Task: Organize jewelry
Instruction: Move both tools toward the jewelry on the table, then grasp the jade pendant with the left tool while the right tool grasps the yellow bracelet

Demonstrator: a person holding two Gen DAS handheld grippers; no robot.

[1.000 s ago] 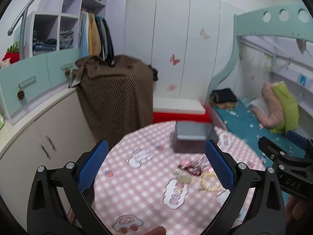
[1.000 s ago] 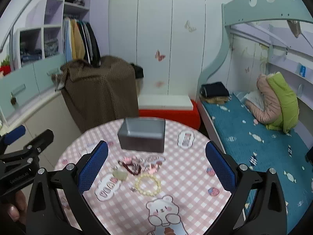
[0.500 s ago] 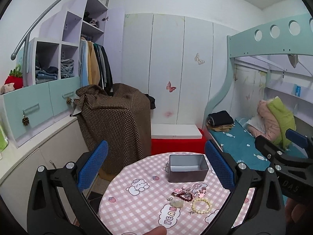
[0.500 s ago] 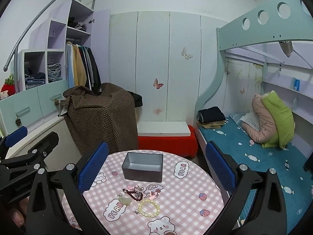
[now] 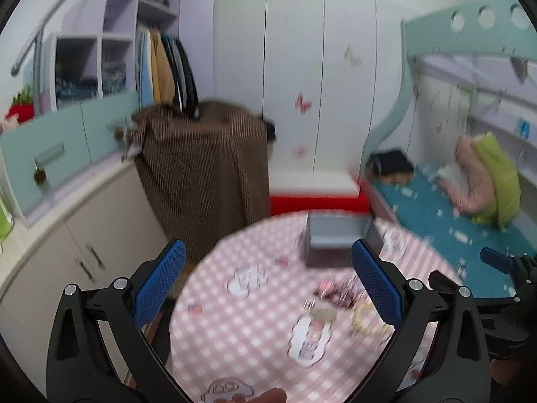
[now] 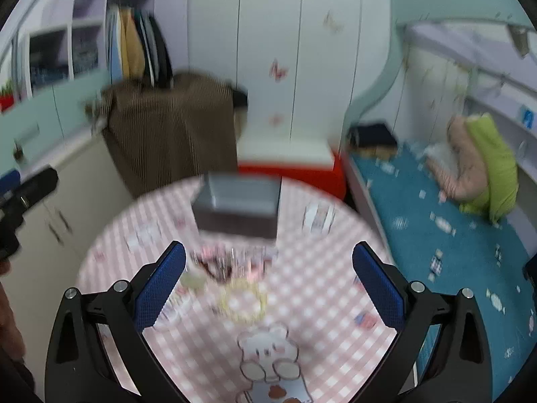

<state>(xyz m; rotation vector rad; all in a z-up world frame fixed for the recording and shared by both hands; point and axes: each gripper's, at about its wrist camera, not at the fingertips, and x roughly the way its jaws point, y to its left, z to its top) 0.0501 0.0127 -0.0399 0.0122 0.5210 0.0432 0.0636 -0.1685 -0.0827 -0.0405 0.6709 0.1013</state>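
Both claws hung released above the table, the right gripper spread wide with the bead bracelet lying between its blue pads and the left gripper just as wide, grasping nothing. The blurred jewelry lay mid-table, just before the grey tin near the far edge. Beyond stood the bed.

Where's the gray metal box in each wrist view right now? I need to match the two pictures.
Left wrist: gray metal box right of center, at the table's far edge.
Right wrist: the box just left of center, beyond the blurred jewelry.
Shared landmark: the red bench directly behind the box.
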